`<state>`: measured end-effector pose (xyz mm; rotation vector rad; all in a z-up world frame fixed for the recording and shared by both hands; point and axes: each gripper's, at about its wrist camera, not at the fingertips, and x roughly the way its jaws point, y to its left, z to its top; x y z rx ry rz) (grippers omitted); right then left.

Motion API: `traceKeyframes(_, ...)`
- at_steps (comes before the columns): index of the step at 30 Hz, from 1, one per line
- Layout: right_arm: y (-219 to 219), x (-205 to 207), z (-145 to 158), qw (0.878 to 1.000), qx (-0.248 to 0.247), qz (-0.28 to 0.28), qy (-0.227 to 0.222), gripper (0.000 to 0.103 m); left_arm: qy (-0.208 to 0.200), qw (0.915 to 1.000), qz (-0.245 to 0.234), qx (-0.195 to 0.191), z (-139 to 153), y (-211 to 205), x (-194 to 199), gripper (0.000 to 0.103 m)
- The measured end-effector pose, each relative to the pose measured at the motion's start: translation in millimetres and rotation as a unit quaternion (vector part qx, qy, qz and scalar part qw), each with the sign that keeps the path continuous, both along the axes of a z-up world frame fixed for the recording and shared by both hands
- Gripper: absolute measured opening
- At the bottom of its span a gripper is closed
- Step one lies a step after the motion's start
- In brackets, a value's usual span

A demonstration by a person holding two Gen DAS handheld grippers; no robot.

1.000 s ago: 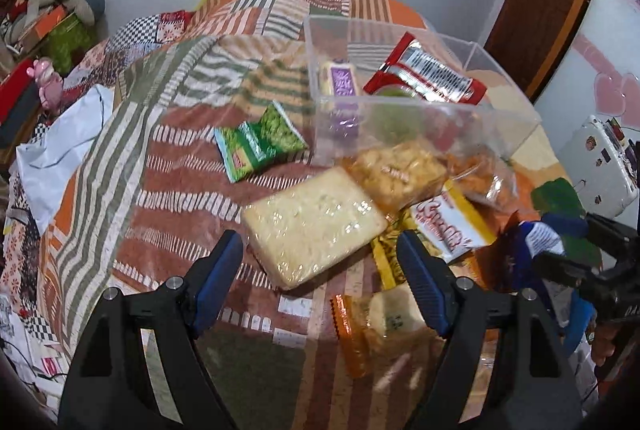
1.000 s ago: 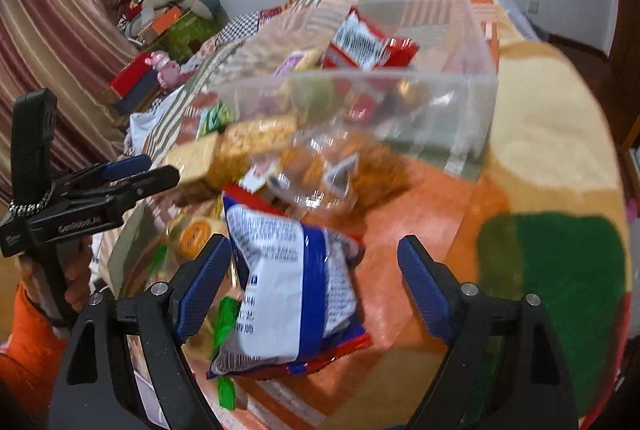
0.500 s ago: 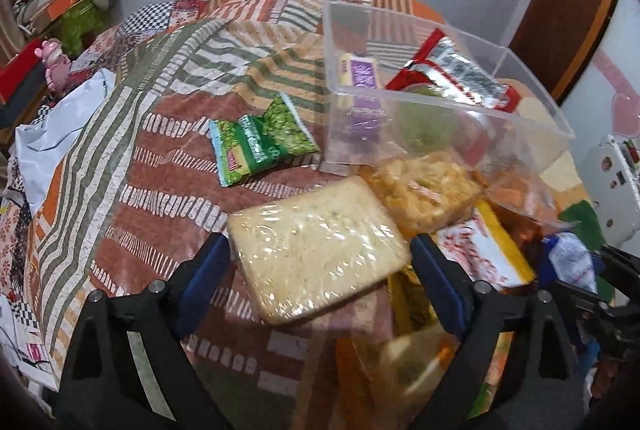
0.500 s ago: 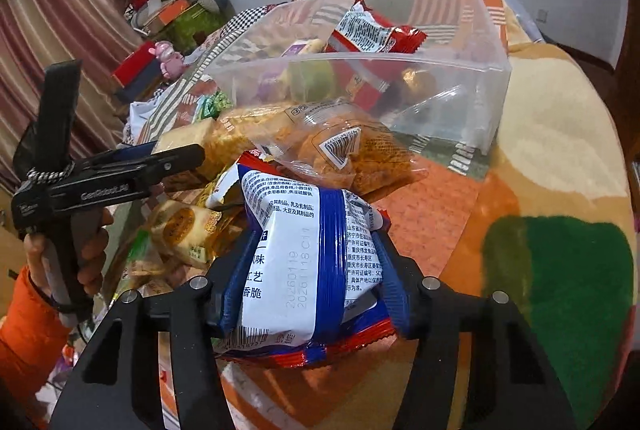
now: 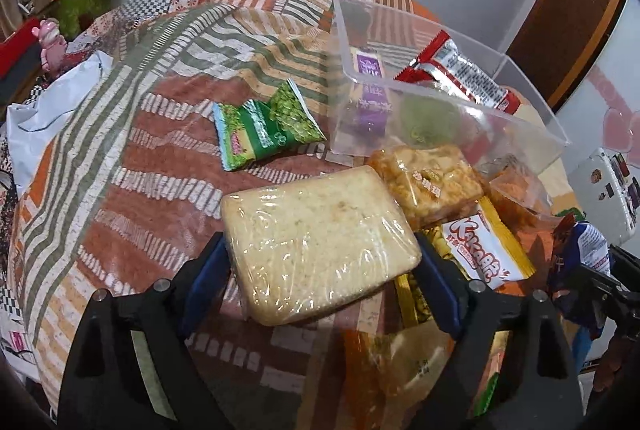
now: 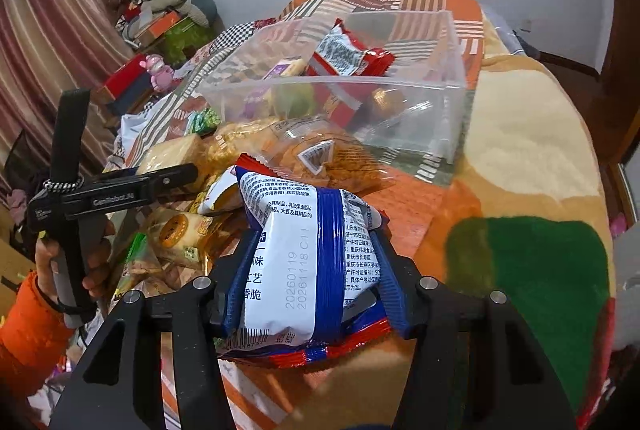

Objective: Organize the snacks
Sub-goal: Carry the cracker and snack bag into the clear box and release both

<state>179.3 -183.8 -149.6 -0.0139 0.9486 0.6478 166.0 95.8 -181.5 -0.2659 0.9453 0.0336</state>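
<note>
My right gripper (image 6: 316, 270) has its blue pads pressed into both sides of the blue-and-white snack bag (image 6: 304, 262), whose long axis runs roughly along the fingers, away from me. The clear plastic bin (image 6: 452, 118) lies ahead of it and slightly to the right, beyond a clear pouch of orange-brown crackers (image 6: 320, 154); its open top already shows a red-and-silver packet (image 6: 344, 54). The coming move turns on that: the bag has to go forward and over the near wall.

My left gripper (image 5: 322, 266) brackets the plastic-wrapped pale cake block (image 5: 316, 246), whose long axis lies across the fingers. Both pads sit at the block's ends; I cannot tell whether they are gripping it yet. From the left wrist view the bin stands ahead and to the right, with a green pea-snack packet (image 5: 266, 128) lying apart to its left on the patchwork cover (image 5: 120, 190).

I judge the right hand nearer to a drop, since it already carries its load.

Against the frame a second earlier: the right jaws then stood wide around the bag and are now clamped on it; the left jaws stood short of the block and now straddle it.
</note>
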Motion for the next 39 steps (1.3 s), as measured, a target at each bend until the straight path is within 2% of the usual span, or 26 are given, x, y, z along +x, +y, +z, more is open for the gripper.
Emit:
traceKeyframes(13, -18, 9, 36, 0.998, 0.024, -0.041, -0.046, 0.052, -0.078, 0.9964, -0.017, 0.026, 65, -12, -6, 0.088)
traceKeyframes(23, -22, 34, 65, 0.992, 0.043, -0.069, -0.093, 0.052, -0.121, 0.9915, -0.041, 0.023, 102, -31, 24, 0.088)
traceKeyframes(30, -19, 58, 72, 0.990, 0.054, -0.082, -0.105, 0.052, -0.126, 0.9903, -0.055, 0.021, 110, -43, 50, 0.089)
traceKeyframes(39, -5, 95, 67, 0.989, 0.049, -0.089, -0.104, 0.052, -0.100, 0.9927, -0.064, 0.016, 99, -51, 93, 0.089)
